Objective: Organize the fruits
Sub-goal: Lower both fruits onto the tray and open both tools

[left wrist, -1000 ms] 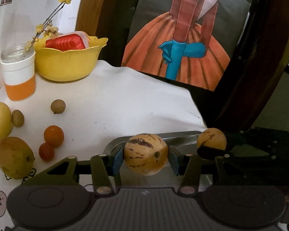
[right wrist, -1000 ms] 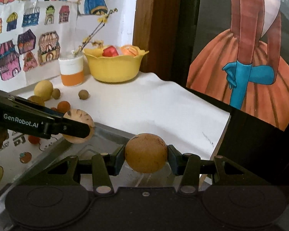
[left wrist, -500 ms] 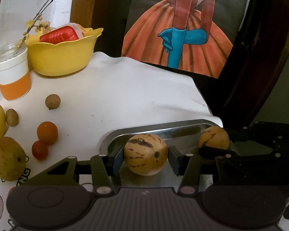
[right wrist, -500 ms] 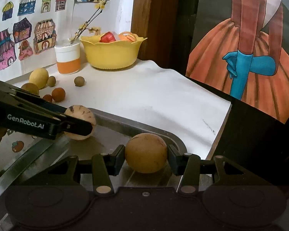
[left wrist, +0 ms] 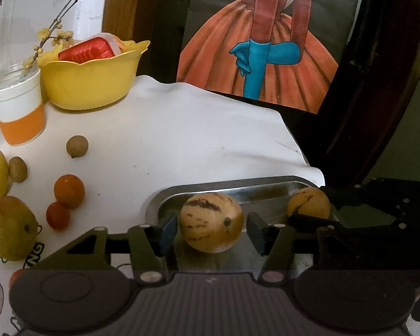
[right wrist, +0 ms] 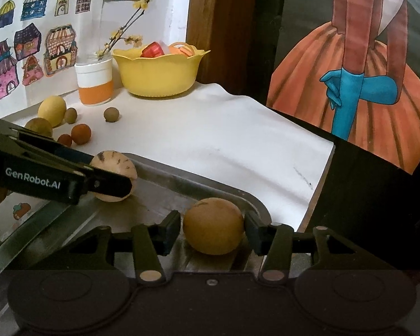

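**Two melons set down in the tray, both tongs letting go**

The left gripper (left wrist: 211,231) has a striped melon (left wrist: 211,225) between its fingers, low inside the metal tray (left wrist: 238,186). A narrow gap shows on each side of the fruit, so the jaws look released rather than clamped. The right gripper (right wrist: 212,231) straddles a plain yellow melon (right wrist: 213,225) in the tray's far corner, and its pads also stand just clear of the skin. Each fruit appears to rest on the tray floor.

To finish this step well, each holder should widen the jaws a little more before pulling back, then draw straight back along the fingers so that neither pad drags the round fruit and sets it rolling. The two tongs lie close together over the tray, so lifting them away one at a time seems safer. Ahead and to the left of the left gripper, the loose fruit still to sort waits on the white cloth (left wrist: 182,128): an orange fruit (left wrist: 69,191), a smaller red one (left wrist: 58,215), two brown ones and larger yellow ones, near the yellow bowl (left wrist: 91,84).

Compared with a second ago, both melons were pinched tight and held above the tray rim; since then they have come down into it, and the pads have parted from them.
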`<state>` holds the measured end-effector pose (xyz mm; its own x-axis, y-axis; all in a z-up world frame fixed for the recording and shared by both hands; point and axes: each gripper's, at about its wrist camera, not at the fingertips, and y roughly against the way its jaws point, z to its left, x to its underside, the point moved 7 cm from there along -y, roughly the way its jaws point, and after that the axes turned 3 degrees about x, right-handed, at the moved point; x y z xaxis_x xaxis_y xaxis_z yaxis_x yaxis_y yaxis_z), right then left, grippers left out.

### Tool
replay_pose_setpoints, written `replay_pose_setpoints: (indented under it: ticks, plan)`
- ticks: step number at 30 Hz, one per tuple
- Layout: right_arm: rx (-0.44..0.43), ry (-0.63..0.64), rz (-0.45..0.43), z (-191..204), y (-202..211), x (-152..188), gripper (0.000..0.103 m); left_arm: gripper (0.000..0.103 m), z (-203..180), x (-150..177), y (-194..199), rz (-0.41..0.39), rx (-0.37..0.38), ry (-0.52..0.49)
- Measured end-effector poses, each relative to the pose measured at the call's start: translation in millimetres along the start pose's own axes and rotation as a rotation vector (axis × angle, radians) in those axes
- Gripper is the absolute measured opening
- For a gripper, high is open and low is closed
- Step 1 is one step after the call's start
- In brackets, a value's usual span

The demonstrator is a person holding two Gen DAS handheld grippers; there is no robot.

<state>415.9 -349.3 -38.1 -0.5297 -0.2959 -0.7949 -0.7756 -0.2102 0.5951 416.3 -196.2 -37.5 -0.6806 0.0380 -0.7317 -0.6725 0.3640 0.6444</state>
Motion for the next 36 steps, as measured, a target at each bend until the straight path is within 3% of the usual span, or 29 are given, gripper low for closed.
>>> replay_pose_setpoints:
  ticks: [6,19,25,36]
  plan:
    - [0.014,-0.005,-0.019,-0.8,12.4,1.3,0.065,0.074,-0.7,0.0,10.8,-0.03,-0.003,-0.001]
    - [0.042,-0.032,-0.106,1.2,66.2,-0.5,0.096,0.095,-10.2,-1.3,56.7,-0.127,-0.018,-0.011]
    - [0.047,-0.032,-0.132,7.9,98.7,0.7,0.102,0.102,-17.3,3.2,87.8,-0.175,-0.028,-0.036]
    - [0.053,-0.008,-0.13,35.2,168.5,21.1,0.102,0.103,-34.5,36.3,156.3,-0.215,-0.02,-0.08]
